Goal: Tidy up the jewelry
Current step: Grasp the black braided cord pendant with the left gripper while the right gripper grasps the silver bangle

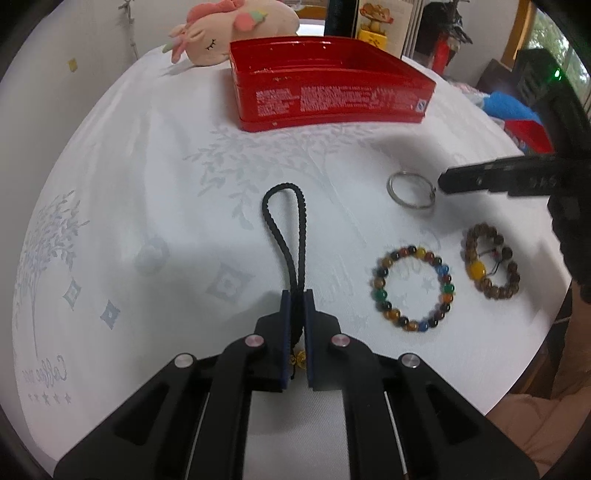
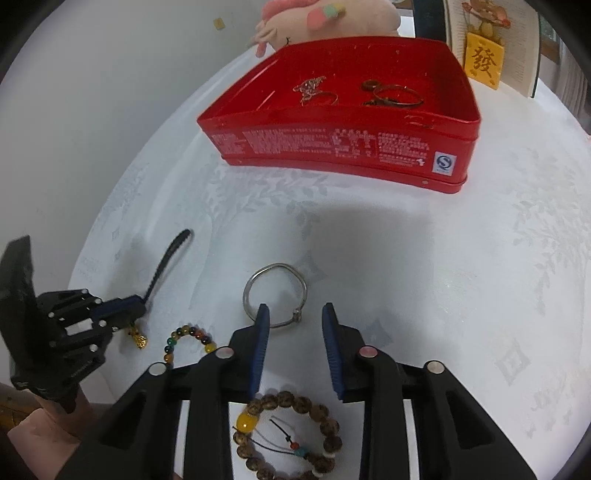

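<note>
My left gripper (image 1: 296, 295) is shut on a black cord charm (image 1: 283, 218) with a gold bead (image 1: 298, 360); its loop lies on the white cloth ahead. My right gripper (image 2: 295, 310) is open just above the near edge of a silver bangle (image 2: 275, 293), which also shows in the left wrist view (image 1: 410, 190). A multicoloured bead bracelet (image 1: 413, 290) and a brown wooden bead bracelet (image 1: 493, 264) lie to the right. The wooden bracelet (image 2: 288, 435) sits under my right gripper. The open red tin (image 2: 343, 122) at the back holds several rings and chains (image 2: 391, 94).
A pink plush toy (image 1: 236, 29) lies behind the red tin (image 1: 328, 85). A yellow card ornament (image 2: 484, 61) and a book stand at the back right. The round table's white patterned cloth (image 1: 147, 184) ends at the right edge, with clutter beyond.
</note>
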Motion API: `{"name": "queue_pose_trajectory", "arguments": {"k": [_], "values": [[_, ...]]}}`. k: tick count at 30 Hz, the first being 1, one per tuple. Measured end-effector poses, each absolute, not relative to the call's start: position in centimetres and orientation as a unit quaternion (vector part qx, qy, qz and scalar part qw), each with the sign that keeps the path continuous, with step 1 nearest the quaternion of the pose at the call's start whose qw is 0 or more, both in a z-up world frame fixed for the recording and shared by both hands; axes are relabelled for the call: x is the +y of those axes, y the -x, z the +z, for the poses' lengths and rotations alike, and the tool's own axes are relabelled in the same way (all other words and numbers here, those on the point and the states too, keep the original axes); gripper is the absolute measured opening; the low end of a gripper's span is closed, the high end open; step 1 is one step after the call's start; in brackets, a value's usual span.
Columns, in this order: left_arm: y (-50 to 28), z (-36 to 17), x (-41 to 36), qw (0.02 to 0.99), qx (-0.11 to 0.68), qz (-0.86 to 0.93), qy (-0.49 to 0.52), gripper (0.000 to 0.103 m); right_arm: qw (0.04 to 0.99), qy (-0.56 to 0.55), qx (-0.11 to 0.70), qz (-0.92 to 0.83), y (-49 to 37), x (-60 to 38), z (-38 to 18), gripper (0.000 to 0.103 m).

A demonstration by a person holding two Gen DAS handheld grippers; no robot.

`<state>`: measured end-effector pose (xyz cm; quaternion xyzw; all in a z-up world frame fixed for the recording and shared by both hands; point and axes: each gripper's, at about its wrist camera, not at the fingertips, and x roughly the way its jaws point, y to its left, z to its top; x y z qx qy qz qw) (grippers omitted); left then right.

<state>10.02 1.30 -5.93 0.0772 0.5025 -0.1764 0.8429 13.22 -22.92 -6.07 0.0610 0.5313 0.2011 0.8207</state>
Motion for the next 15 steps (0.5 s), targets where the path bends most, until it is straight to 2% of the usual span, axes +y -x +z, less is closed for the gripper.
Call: {"name": "queue_pose_trajectory", "arguments": {"k": [12, 15], "values": [[-11.4, -5.4, 1.7, 0.848, 0.496, -0.175, -0.061, 0.004, 0.812, -0.052, 0.552, 0.182, -14.8, -21.5, -7.5, 0.019], [-11.5, -5.3, 1.7, 0.849, 0.494, -0.176, -0.059, 0.004, 0.818, -0.027, 0.549, 0.169, -14.8, -21.0, -7.6, 0.01]]}}
